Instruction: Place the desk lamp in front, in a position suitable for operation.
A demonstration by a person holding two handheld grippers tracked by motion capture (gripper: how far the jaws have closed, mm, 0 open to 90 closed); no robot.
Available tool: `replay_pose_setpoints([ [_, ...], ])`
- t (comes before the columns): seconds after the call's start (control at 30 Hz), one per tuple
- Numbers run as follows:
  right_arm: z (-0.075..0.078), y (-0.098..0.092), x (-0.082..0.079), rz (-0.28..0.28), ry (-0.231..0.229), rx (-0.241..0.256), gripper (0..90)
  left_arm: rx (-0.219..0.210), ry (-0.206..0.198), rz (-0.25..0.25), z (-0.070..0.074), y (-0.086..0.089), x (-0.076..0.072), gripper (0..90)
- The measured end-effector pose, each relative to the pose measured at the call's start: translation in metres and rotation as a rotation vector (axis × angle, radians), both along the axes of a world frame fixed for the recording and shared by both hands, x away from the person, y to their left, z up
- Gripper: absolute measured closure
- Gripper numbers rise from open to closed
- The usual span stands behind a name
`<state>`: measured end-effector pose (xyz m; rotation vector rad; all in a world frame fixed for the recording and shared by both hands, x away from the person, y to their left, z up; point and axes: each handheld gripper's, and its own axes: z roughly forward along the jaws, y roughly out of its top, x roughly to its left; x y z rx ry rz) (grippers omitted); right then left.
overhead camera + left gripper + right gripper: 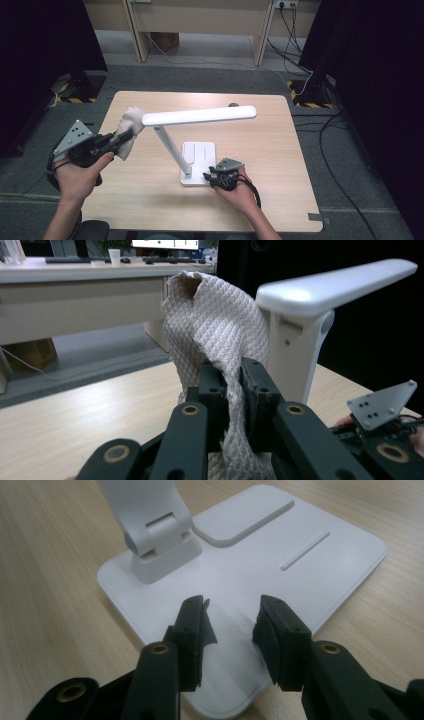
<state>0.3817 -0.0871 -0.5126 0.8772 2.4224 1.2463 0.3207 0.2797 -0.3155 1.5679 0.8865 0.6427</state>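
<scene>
wooden table (150,200) is sitting mid-frame in the high view, grey floor around it, dark curtains at both sides. white desk lamp (198,115) is standing centre of the table, its base (199,160) just below centre & its long head stretching from centre-left to centre-right.

left gripper (121,136), at the left of the frame, is pinching a cloth (130,127) btwn its jaws; in the left gripper view the quilted cloth (215,325) is bunching up at centre w/ the lamp head (330,287) just beside it at upper right, touching or nearly so, can't tell which. right gripper (207,175), lower centre, is resting at the near edge of the base; in the right gripper view its jaws are standing spread over the base plate (300,580), gripping nothing, prob steadying it.

progress, as a judgement: wiping looks like it's only starting, cloth is meeting the left end of the head, so the rest of the head, the arm & the base are likely still waiting.
</scene>
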Motion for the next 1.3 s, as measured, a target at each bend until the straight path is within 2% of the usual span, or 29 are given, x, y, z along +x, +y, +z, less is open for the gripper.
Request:
replay_pose_setpoints([
  [0.07,0.0,0.0,0.0,-0.002,0.0,0.001,63.9,0.002,-0.017,0.0,0.008,-0.001,-0.001,80.6],
  [0.3,0.0,0.0,0.0,-0.003,-0.001,0.0,64.0,0.015,-0.047,0.031,0.017,-0.003,-0.003,80.7],
  [0.4,0.0,0.0,0.0,-0.002,-0.001,-0.001,64.0,-0.006,-0.055,0.043,0.02,0.001,-0.004,80.8],
  [0.57,0.0,0.0,0.0,-0.002,-0.001,-0.003,64.3,-0.004,-0.073,0.028,0.029,-0.004,-0.006,80.7],
  [0.8,0.0,0.0,0.0,-0.003,-0.001,-0.003,64.3,-0.011,-0.064,-0.009,0.032,-0.016,-0.003,80.7],
  [1.07,0.0,0.0,0.001,-0.001,-0.002,-0.002,64.6,0.015,-0.041,-0.016,0.034,-0.025,0.002,80.8],
  [1.3,0.0,0.0,0.001,0.0,-0.002,-0.001,64.8,0.017,-0.06,-0.026,0.04,-0.027,-0.001,80.7],
])
